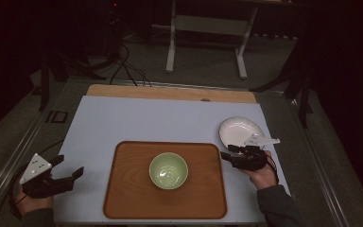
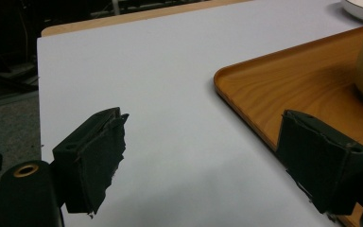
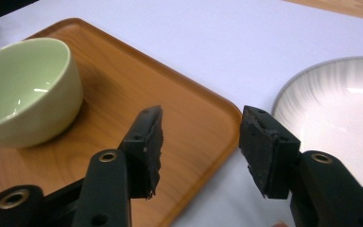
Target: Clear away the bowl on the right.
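Overhead: green bowl [image 1: 168,170] centred on wooden tray [image 1: 123,189]; white plate [image 1: 241,131] just beside tray's right edge; bare mat [image 1: 137,120] beyond. Left gripper [image 2: 201,158] view: jaws released over mat beside tray edge. Right gripper [image 3: 201,146] view: jaws released, empty, over tray corner. No legible writing.

No readable text or labels.

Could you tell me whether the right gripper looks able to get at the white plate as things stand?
Probably yes. The right gripper hovers beside the white plate with its jaws open, nothing lies between them, and the plate sits apart from the wooden tray.
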